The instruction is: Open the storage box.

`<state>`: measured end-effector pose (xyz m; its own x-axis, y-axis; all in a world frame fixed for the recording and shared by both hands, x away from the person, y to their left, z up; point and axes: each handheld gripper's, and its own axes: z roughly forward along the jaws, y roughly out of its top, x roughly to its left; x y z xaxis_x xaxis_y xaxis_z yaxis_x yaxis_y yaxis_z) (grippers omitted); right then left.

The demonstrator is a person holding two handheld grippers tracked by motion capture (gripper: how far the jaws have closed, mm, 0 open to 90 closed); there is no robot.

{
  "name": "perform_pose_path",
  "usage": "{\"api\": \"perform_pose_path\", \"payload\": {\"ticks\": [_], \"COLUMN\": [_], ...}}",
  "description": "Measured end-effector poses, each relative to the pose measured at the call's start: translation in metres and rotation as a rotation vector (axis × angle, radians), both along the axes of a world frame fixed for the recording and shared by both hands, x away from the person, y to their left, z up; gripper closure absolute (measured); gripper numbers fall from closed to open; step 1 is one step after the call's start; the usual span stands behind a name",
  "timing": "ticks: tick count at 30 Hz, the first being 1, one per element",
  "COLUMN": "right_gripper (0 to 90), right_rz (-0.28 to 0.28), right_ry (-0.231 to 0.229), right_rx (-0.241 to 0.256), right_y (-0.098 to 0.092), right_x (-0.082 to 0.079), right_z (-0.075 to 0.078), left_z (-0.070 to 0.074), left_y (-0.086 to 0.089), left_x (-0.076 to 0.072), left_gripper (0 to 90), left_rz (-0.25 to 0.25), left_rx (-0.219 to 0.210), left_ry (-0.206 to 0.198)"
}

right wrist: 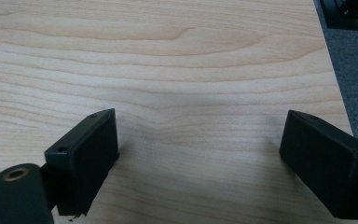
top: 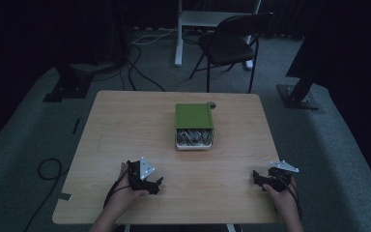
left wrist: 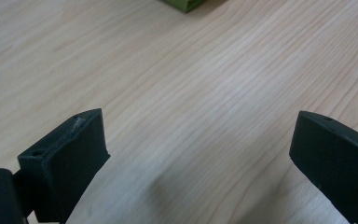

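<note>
A green box (top: 193, 116) sits at the middle of the wooden table (top: 125, 125), with a metal tray of small silvery pieces (top: 194, 137) drawn out of its near side. My left gripper (top: 155, 184) rests near the front left, held by a hand, its jaws wide apart over bare wood (left wrist: 200, 140). A corner of the green box (left wrist: 186, 3) peeks in at the top of the left gripper view. My right gripper (top: 256, 178) rests near the front right, also open, with nothing between its jaws (right wrist: 200, 140).
A small round grey object (top: 211, 104) lies behind the box's far right corner. A black folding chair (top: 232, 41) and a white desk leg (top: 178, 34) stand beyond the table. Cables (top: 48, 169) lie on the floor at the left. The table's right edge (right wrist: 335, 84) is close to the right gripper.
</note>
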<state>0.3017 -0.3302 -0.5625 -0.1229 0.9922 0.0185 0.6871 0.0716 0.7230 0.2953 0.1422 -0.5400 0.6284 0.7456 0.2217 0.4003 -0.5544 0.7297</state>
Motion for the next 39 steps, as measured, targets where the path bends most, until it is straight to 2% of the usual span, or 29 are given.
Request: {"api": "perform_pose_path", "payload": {"ticks": [7,10,14,27,35,39], "right_gripper": [11.0,11.0,11.0,11.0,11.0,11.0], "right_rz": [0.000,0.000,0.000,0.000,0.000,-0.001], "right_ry": [0.000,0.000,0.000,0.000,-0.001,-0.001], "right_rx": [0.000,0.000,0.000,0.000,0.000,0.001], "right_y": [0.000,0.000,0.000,0.000,0.000,0.000], "right_x": [0.000,0.000,0.000,0.000,0.000,0.000], "right_z": [0.000,0.000,0.000,0.000,0.000,0.000], "left_z": [0.005,0.005,0.007,0.009,0.010,0.013], "left_y": [-0.018,-0.025,-0.034,-0.061,-0.074,-0.082], "left_x": [0.006,0.009,0.014,0.026,0.033,0.035], "left_gripper": [4.4,4.4,5.1,5.3,6.3,8.0], "left_rz": [-0.051,-0.068,-0.092,-0.163,-0.211,-0.245], "left_rx": [0.019,0.032,0.052,0.137,0.171,0.201], "left_ry": [-0.056,-0.068,-0.063,-0.150,-0.159,-0.192]}}
